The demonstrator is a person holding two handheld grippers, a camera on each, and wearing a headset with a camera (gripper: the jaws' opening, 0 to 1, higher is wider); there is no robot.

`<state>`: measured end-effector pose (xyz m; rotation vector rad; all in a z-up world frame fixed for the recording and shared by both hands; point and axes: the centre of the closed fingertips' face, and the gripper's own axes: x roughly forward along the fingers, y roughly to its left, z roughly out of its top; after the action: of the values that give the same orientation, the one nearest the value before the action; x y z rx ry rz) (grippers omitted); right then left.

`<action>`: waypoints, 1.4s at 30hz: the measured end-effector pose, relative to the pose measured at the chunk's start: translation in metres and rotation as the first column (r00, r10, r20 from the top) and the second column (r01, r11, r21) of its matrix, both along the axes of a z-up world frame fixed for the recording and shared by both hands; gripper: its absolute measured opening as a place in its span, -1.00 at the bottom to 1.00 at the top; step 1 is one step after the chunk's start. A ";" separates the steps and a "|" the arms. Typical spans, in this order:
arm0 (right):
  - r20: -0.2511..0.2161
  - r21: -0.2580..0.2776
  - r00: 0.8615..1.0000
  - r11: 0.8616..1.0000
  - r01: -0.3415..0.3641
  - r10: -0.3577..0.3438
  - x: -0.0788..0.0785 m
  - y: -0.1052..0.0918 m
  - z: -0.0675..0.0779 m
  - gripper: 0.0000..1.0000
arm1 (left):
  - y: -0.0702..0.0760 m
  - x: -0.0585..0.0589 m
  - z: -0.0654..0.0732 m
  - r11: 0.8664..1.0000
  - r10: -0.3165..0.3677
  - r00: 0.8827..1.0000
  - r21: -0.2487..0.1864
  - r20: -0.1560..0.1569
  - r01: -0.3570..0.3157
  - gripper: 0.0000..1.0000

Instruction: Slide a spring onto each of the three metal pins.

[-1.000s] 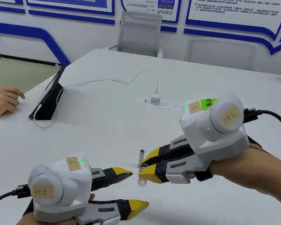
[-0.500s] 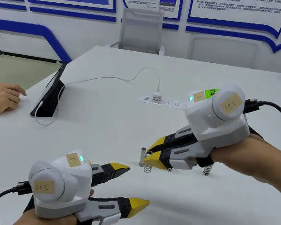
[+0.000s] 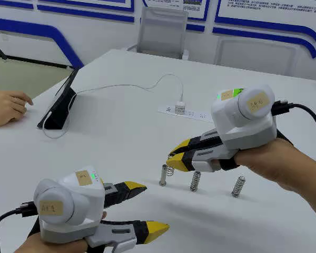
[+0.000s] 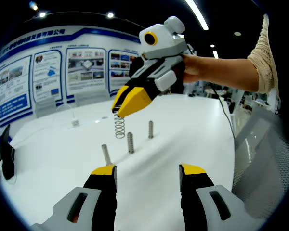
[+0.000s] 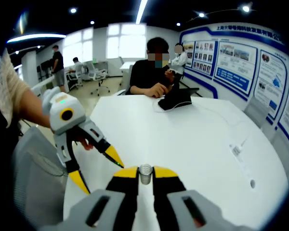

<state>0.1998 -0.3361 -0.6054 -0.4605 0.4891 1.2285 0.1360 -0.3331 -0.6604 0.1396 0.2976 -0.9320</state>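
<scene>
**Lifted: right gripper [image 3: 172, 159] off the table [image 3: 121, 121] with the third spring [image 3: 170, 170]**

Since a second ago the right gripper has risen from the tabletop, where its tips were down at a loose spring. That spring now hangs from them in the air.

- Left gripper [image 3: 155, 207]: low at the near edge, jaws spread wide, nothing between them.
- Bare pin [image 3: 163, 176]: upright on the table, no coil on it.
- Spring: pinched by its top end, its lower coils dangling just beside the pin's tip.
- Right gripper: jaws clamped on the spring, which sits end-on between the yellow tips in its own view [image 5: 145, 174].
- Two loaded pins [image 3: 195, 181] [image 3: 237, 186]: further right, each wearing a spring.

Doing the step well, as a judgement: bring the coil's open bottom square over the pin tip before lowering, and keep the spring's axis in line with the pin. Descend slowly and let go only once several coils are over the tip. The dangling end will likely sway, so let it settle first.

Hard to tell:
- In the head view the spring seems to sit just to one side of the pin tip. In the left gripper view it [image 4: 119, 127] hangs higher than the bare pin [image 4: 106, 154] and off to one side of it, so the true offset is unclear.
- From the right gripper view the pin cannot be made out.
- How the pins are fixed to the table is too small to read.
</scene>
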 end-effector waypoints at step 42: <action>-0.022 0.005 0.993 0.993 0.117 -0.116 0.045 0.009 -0.035 -0.76 | 0.008 0.004 -0.007 1.000 0.010 1.000 0.006 -0.026 -0.010 0.04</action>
<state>0.2450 -0.3276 -0.6404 -0.4081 0.5229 1.1233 0.1397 -0.3248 -0.6674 0.1317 0.3252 -0.9236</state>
